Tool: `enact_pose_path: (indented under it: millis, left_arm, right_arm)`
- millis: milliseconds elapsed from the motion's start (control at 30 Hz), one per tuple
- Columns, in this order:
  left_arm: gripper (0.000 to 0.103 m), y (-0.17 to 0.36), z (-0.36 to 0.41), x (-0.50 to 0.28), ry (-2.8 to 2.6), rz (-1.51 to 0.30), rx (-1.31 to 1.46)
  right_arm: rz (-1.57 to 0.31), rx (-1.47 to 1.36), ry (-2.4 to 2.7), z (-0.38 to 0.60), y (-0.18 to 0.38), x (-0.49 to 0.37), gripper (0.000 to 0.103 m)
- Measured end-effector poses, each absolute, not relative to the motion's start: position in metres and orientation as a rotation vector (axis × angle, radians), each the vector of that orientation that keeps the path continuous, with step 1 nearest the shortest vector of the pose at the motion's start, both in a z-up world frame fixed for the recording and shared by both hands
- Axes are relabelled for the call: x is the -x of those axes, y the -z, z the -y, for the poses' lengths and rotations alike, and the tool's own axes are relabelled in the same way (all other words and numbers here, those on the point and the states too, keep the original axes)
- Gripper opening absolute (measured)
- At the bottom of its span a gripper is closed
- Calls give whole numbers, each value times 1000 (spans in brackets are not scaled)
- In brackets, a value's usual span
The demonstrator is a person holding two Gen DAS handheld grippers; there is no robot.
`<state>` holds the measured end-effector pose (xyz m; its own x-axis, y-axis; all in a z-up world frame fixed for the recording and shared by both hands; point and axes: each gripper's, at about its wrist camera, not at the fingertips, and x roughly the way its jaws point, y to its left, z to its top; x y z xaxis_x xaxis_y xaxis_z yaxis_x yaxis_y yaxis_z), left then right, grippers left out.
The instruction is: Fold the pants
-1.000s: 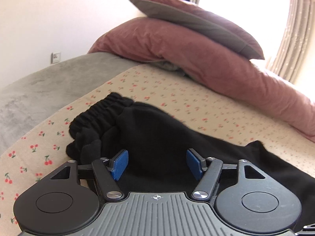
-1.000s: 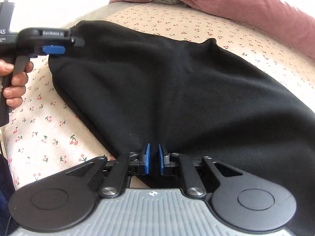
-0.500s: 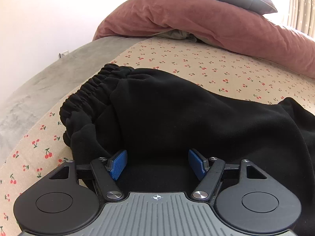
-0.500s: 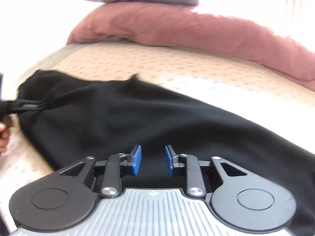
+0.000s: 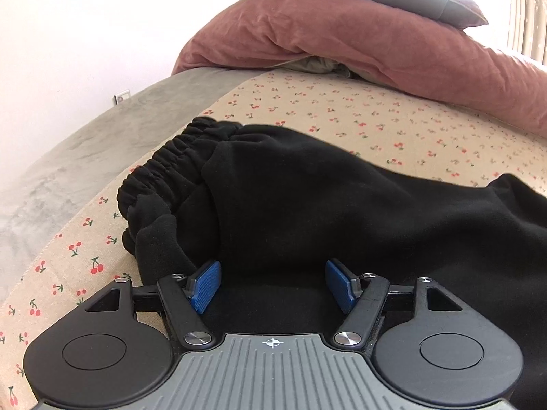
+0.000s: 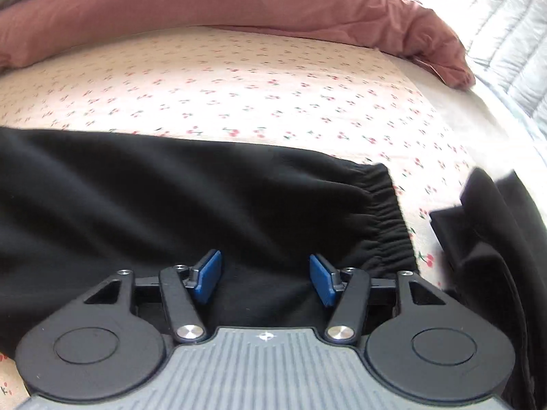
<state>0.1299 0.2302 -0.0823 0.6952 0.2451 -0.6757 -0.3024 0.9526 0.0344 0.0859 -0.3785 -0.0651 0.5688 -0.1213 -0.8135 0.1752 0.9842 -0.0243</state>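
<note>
The black pants [image 5: 307, 205] lie stretched across the cherry-print sheet [image 5: 376, 119] on the bed, their long axis running sideways in front of the person, so that each end falls to a different hand. The gathered waistband [image 5: 171, 157] sits at the left end, bunched and a little rumpled, ahead and to the left of the left gripper [image 5: 271, 285]. That gripper hangs low over the cloth with its blue pads [image 5: 204, 285] standing well apart and nothing pinched between them; black fabric shows under the gap, though I cannot tell whether the pads brush it. At the other end the elastic leg cuff [image 6: 386, 218] lies ahead and to the right of the right gripper [image 6: 265, 278], whose jaws are opening, with fabric beneath the gap but none clamped. That puts the right hand nearer the cuff and the left hand nearer the waist, which is the relation the fold likely turns on: the cuff end would have to travel along the length of the pants toward the waistband. The pants already look doubled leg on leg, but the black cloth hides its layers, so that is only a guess. Just beyond the cuff on the right sits another dark piece [image 6: 485, 239], blurred and hard to name. A pink duvet [image 6: 239, 3] is heaped along the far side of the bed, well clear.
</note>
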Motion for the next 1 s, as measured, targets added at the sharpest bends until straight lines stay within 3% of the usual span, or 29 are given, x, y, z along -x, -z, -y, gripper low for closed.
enact_pose_path:
  millis: [200,333,433,800,1000]
  left_arm:
    - [80,52,-182,-135,-94,-616,154]
    - [80,83,-151,-162,-53,-803,149]
    - [86,96,-130,-167,-111,-839,4]
    - [84,78,-85,-176,-10,-795,46]
    - [100,99,-66,-211,-36,-860,-37]
  right_arm:
    - [-837,-3,-22,333,56,-77,55]
    - [-914,-49,22,339,73,-82,66]
    - [-926,-69,89,342,60,-75,64]
    - [-902,-292,60,350,43,-33,65]
    - [-1004,-100,80,331,61,-45,67]
